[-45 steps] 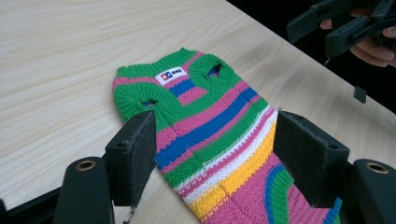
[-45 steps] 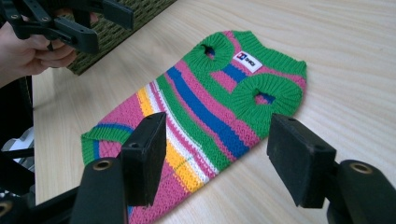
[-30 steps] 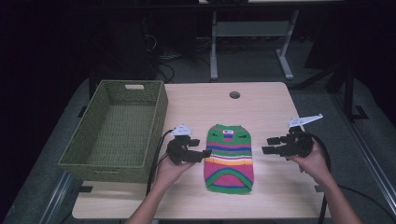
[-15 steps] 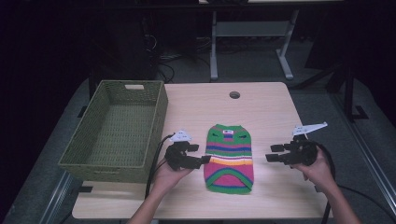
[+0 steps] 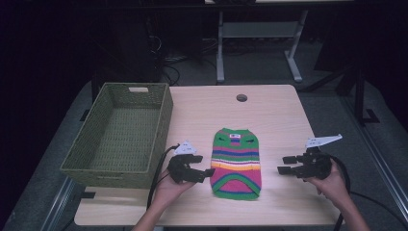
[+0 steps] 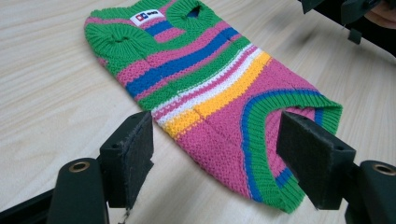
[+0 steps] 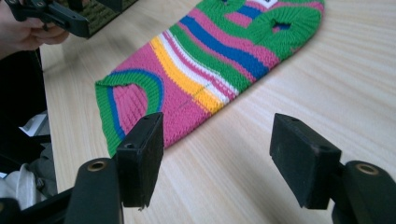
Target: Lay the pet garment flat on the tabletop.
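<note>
A small knitted striped sweater point(image 5: 236, 162), green, pink, blue, white and yellow, lies flat on the wooden table point(image 5: 269, 115). My left gripper point(image 5: 208, 173) is open at its left edge near the hem. In the left gripper view the sweater point(image 6: 219, 93) lies just past the wide-apart jaws of the left gripper point(image 6: 215, 154). My right gripper point(image 5: 283, 170) is open, a short way right of the sweater and apart from it. In the right gripper view the sweater point(image 7: 210, 70) lies ahead and to the left of the right gripper point(image 7: 217, 154), with bare table between the jaws.
A green woven basket point(image 5: 120, 134) with nothing in it stands at the table's left side, close to my left hand. A round cable hole point(image 5: 241, 97) sits near the table's far edge. Dark floor and a desk frame lie beyond.
Both grippers have moved toward the near edge of the table. The left one has closed in on the sweater's lower left edge. The sweater has not moved.
</note>
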`<state>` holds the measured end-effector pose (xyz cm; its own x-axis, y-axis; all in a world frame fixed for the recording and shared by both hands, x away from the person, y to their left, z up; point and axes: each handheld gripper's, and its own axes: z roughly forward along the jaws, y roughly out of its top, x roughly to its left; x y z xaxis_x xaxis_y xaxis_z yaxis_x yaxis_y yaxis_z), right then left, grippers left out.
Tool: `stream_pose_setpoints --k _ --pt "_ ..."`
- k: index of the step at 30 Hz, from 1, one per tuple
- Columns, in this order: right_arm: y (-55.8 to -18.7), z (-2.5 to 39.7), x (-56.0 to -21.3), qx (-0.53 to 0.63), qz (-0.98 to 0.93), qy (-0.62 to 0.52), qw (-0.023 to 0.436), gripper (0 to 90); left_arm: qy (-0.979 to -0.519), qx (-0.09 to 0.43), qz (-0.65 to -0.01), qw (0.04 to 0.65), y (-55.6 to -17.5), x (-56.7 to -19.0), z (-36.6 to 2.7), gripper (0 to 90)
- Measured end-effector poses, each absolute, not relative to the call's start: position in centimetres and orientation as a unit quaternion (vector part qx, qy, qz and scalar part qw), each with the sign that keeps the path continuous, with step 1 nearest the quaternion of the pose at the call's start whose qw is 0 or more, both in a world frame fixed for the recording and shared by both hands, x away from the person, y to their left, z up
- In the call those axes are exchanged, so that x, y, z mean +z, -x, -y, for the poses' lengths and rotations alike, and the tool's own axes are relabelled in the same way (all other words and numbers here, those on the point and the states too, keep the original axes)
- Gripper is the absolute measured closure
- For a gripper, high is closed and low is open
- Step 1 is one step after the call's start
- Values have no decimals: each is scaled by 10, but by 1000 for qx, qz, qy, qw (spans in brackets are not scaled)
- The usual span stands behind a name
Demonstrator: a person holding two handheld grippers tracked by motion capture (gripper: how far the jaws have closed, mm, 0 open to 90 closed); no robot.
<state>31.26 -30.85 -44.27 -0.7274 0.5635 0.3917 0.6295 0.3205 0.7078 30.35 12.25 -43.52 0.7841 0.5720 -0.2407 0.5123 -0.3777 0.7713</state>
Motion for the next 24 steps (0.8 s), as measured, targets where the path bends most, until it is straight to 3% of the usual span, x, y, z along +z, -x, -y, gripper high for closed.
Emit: stream_pose_setpoints --k 24 --pt "-271 312 -456 -459 808 367 30 325 -829 30 -328 452 -274 -447 -140 261"
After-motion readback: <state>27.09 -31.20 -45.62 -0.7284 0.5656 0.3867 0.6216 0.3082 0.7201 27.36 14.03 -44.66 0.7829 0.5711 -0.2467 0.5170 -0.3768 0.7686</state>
